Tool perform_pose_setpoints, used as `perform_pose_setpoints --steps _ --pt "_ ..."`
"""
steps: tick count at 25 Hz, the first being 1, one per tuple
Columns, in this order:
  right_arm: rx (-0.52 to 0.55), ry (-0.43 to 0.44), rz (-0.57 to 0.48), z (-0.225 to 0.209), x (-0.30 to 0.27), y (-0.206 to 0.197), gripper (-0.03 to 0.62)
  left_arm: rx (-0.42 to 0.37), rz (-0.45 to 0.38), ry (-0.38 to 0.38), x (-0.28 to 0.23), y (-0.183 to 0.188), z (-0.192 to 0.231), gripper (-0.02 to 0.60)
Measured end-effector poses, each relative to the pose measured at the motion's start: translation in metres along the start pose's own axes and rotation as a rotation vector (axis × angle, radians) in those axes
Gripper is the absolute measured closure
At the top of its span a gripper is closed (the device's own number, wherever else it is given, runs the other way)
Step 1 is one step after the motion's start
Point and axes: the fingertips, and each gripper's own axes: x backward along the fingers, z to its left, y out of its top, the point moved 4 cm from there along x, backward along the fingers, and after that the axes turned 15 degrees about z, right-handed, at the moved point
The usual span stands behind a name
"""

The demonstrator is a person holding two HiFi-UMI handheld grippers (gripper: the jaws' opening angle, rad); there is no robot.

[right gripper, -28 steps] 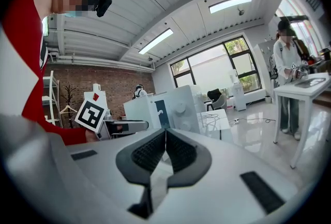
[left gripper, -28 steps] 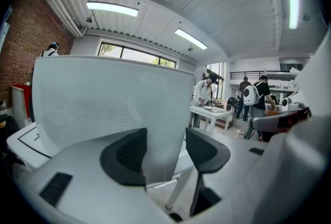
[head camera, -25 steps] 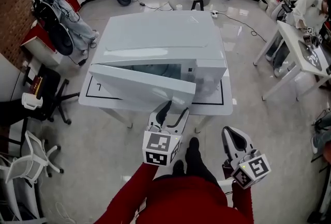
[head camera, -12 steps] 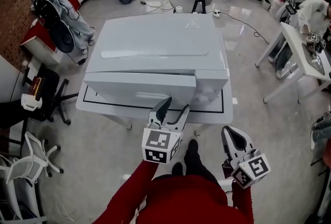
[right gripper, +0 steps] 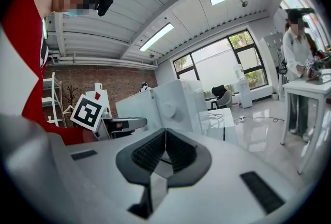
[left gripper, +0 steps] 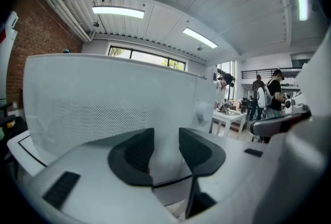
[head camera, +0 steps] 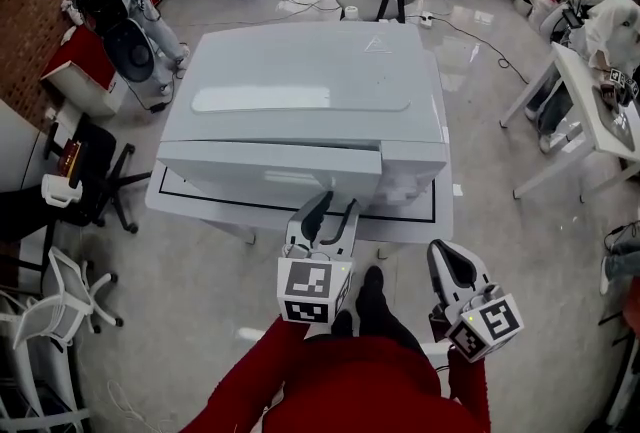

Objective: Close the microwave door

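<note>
Microwave (head camera: 305, 101) faces left hand-held gripper (head camera: 337, 205), empty jaws just narrowed yet apart; right hand-held gripper (head camera: 447, 261) closed

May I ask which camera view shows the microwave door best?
The left gripper view: the microwave door stands close and face-on. The head view foreshortens it from above; the right gripper view shows it small, aslant.

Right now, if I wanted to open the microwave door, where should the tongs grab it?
Take the microwave door by its right edge, beside the knob panel, coming from the front. It sits shut, flat-faced, no handle visible, so that seam is probably the only edge to pinch.
</note>
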Motion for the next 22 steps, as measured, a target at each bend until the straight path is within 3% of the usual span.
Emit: perform_pose_setpoints --steps 4,8,22 --pt "-0.014 0.012 -0.009 -0.001 0.001 0.001 0.579 0.023 -0.005 0.038 0.000 0.000 0.004 0.435" --pt "-0.011 -0.005 0.004 -0.006 0.003 -0.003 0.580 0.047 0.004 0.122 0.001 0.001 0.013 0.541" --pt "-0.052 0.028 -0.039 -0.007 0.004 0.004 0.579 0.063 0.017 0.161 -0.005 0.005 0.015 0.541"
